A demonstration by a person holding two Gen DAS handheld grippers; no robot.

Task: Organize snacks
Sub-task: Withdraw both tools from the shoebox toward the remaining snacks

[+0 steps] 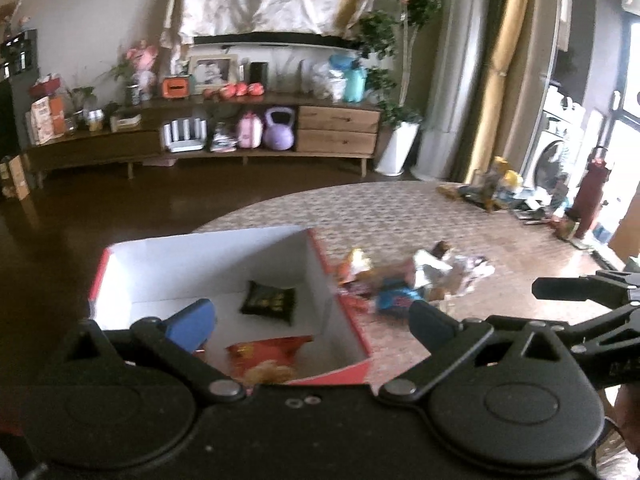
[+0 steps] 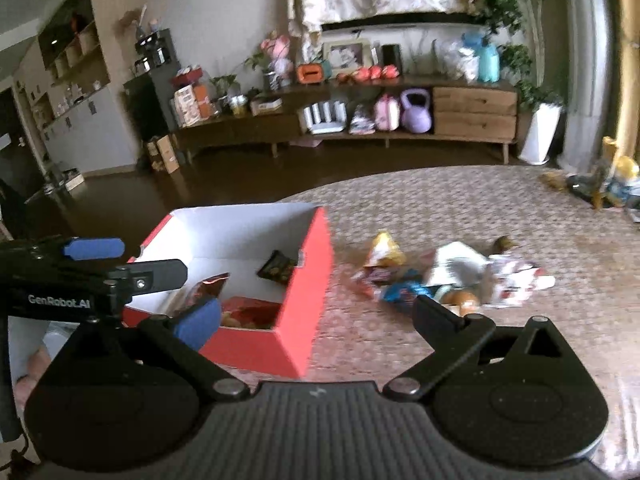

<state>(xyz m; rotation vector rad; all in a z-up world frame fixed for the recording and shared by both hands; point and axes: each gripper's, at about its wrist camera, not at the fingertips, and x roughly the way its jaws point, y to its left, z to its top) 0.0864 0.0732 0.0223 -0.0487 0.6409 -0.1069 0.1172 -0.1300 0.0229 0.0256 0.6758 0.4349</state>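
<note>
A red box with a white inside (image 1: pixel 320 264) (image 2: pixel 308 280) stands on the patterned table. In it lie a black snack bag (image 1: pixel 269 302) (image 2: pixel 278 268) and a red chip bag (image 1: pixel 266 354) (image 2: pixel 248 314). A pile of loose snack packets (image 1: pixel 416 280) (image 2: pixel 448 276) lies on the table right of the box. My left gripper (image 1: pixel 308 320) is open and empty above the box's near right corner. My right gripper (image 2: pixel 316 316) is open and empty, over the box's near right corner, left of the pile. The left gripper also shows at the left of the right wrist view (image 2: pixel 124 260).
The table (image 1: pixel 460 216) (image 2: pixel 460 200) carries toys and a dark red bottle (image 1: pixel 592 196) at its far right. Beyond it are dark floor, a long wooden sideboard (image 1: pixel 336 128) and a potted plant (image 1: pixel 400 148).
</note>
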